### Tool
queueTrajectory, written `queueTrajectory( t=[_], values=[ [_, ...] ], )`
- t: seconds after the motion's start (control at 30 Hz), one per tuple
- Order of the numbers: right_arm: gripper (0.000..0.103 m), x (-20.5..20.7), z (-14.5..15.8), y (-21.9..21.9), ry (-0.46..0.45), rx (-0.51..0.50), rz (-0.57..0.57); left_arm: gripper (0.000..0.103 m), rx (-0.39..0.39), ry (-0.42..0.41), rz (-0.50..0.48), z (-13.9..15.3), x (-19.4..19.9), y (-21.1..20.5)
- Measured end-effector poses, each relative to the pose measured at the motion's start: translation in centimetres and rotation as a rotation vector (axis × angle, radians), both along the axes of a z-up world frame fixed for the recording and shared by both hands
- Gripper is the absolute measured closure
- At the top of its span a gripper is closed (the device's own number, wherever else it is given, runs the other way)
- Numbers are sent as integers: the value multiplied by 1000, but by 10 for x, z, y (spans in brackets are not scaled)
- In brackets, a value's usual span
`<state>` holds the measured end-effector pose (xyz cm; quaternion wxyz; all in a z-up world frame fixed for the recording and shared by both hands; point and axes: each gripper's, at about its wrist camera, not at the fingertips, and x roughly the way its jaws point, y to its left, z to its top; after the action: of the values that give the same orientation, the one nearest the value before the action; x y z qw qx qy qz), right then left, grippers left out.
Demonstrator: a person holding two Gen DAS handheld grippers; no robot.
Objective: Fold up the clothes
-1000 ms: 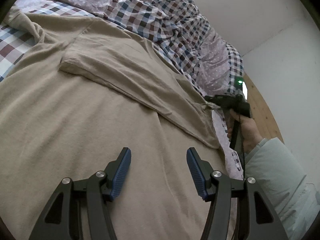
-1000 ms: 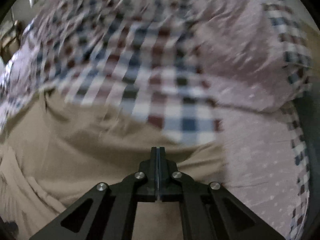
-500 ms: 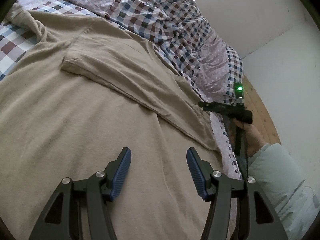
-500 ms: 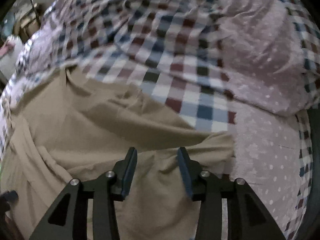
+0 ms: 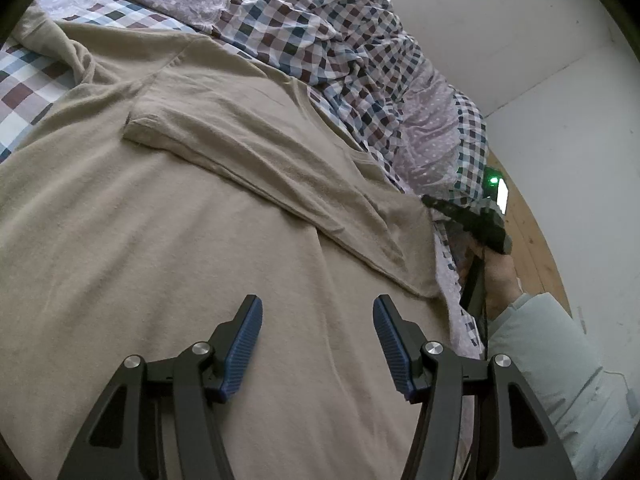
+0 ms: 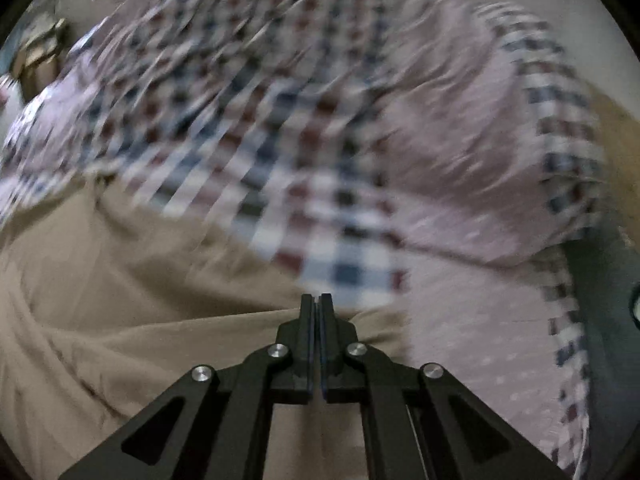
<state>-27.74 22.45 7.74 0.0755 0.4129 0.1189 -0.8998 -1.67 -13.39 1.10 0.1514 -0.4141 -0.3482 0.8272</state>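
While beige garment (image 5: 160, 240) covers the checked bedding (image 5: 320, 28) under white walls (image 5: 500, 12), left jaws gape; right jaws are pressed together.

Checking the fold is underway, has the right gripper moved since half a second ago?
Yes. In the left wrist view the right gripper has dropped from beside the checked quilt to the beige shirt corner, jaws now shut.

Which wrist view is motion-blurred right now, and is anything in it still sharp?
Right wrist view: heavy motion blur smears the checked bedding and tan garment; only the right gripper, rigid with the camera, is sharp. Left wrist view: crisp throughout, soft even light, strong fisheye bend at edges, left gripper clear.
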Motion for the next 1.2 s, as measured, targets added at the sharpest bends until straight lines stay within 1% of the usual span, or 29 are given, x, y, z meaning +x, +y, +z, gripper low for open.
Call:
queueTrajectory(
  t=[0.07, 0.17, 0.27, 0.33, 0.37, 0.4, 0.47, 0.5, 0.53, 0.67, 0.73, 0.87, 0.9, 0.93, 0.97, 1.0, 1.03, 1.1, 1.13, 1.17, 1.2],
  values=[
    [103, -8, -1, 5, -4, 8, -35, 41, -6, -2, 1, 1, 1, 0],
    [102, -18, -17, 7, -69, 21, -64, 41, -15, -6, 6, 1, 1, 0],
    [98, -20, -23, 10, -94, 11, -100, 41, -24, -11, 22, 2, 1, -4],
    [86, -16, -20, 14, -94, -10, -124, 41, -32, -13, 43, 4, 1, -11],
    [65, -9, -14, 20, -79, -35, -135, 41, -35, -13, 56, 5, 1, -16],
    [52, -1, -8, 25, -65, -59, -147, 41, -30, -16, 62, 4, 0, -19],
    [50, 18, 4, 37, -61, -109, -124, 41, -20, -22, 75, 2, -3, -25],
    [50, 30, 9, 44, -76, -139, -97, 41, -15, -25, 82, 1, -4, -28],
    [50, 43, 11, 48, -94, -147, -72, 41, -10, -28, 89, 0, -5, -31],
    [50, 98, 8, 55, -166, -108, 20, 41, 9, -39, 115, -4, -9, -43],
    [50, 124, 0, 52, -196, -70, 50, 41, 19, -45, 128, -6, -12, -48],
    [52, 151, -28, 44, -236, 11, 98, 41, 9, -44, 132, -5, -14, -48],
    [61, 155, -35, 41, -242, 25, 106, 41, 6, -43, 134, -6, -14, -48],
    [68, 157, -40, 42, -237, 33, 98, 41, 4, -42, 136, -6, -13, -48],
    [87, 158, -42, 46, -222, 37, 75, 41, 1, -41, 137, -7, -13, -48],
    [102, 159, -44, 49, -207, 40, 52, 41, -1, -42, 138, -7, -13, -48],
    [103, 160, -44, 58, -194, 16, 6, 41, -4, -42, 138, -7, -13, -48],
    [102, 159, -44, 90, -206, -146, -90, 41, -9, -44, 142, -7, -13, -47],
    [102, 160, -47, 102, -219, -202, -122, 41, -22, -45, 140, -6, -13, -46],
    [101, 162, -49, 106, -231, -217, -136, 41, -35, -45, 138, -5, -14, -45],
    [99, 165, -49, 106, -236, -206, -143, 41, -48, -45, 136, -5, -14, -43]
  ],
)
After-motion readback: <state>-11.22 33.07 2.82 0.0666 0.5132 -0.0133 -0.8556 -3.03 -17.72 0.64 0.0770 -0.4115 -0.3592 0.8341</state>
